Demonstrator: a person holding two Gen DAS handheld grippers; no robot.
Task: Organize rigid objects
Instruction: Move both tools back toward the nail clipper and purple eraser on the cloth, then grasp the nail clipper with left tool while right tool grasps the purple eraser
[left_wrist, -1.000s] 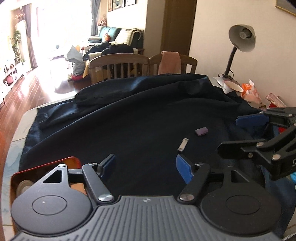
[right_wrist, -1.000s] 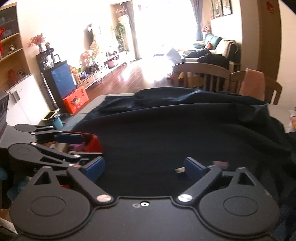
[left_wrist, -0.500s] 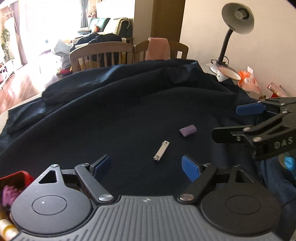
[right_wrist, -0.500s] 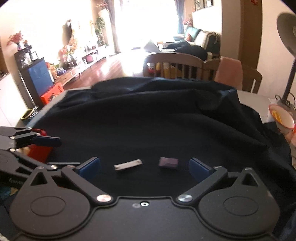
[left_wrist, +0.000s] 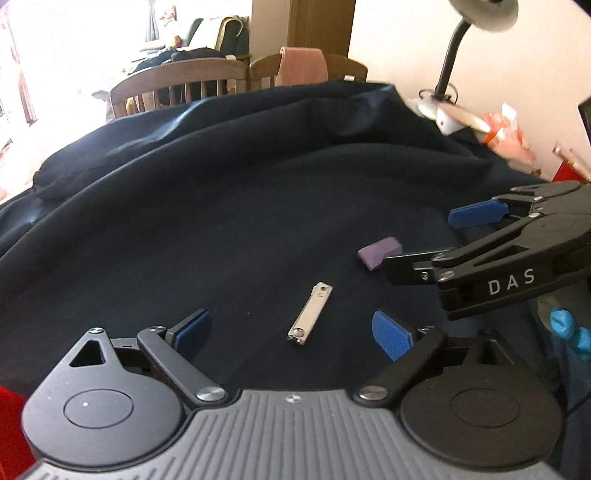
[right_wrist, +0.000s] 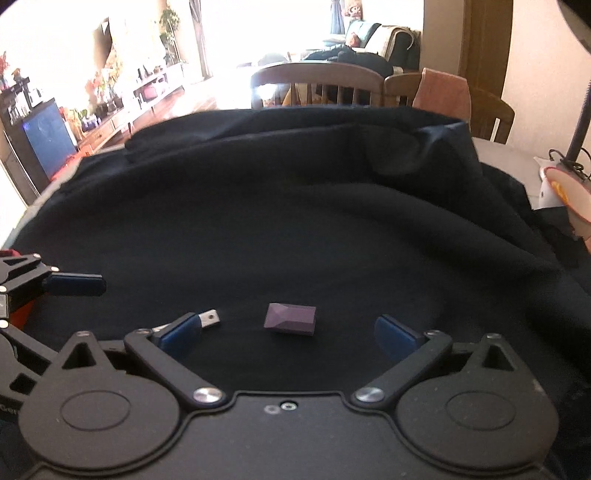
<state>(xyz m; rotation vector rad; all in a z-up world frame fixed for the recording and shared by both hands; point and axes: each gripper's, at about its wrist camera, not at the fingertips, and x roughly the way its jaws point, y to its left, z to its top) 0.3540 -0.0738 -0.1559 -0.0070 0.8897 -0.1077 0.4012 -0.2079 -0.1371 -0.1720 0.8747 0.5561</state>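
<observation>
A flat silver metal clip lies on the dark cloth between the open fingers of my left gripper. A small purple block lies beyond it to the right. My right gripper shows in the left wrist view, open, its near finger just beside the block. In the right wrist view the purple block sits between the open fingers of my right gripper, and the clip's end pokes out behind my left finger. Both grippers are empty.
A red box sits at the near left edge. A desk lamp, a white cup and orange packets stand at the far right by the wall. Wooden chairs stand behind the table.
Both grippers have moved forward and down toward the cloth. The clip now lies between my left fingers and the purple block between my right fingers. The red box has slid out of view.
</observation>
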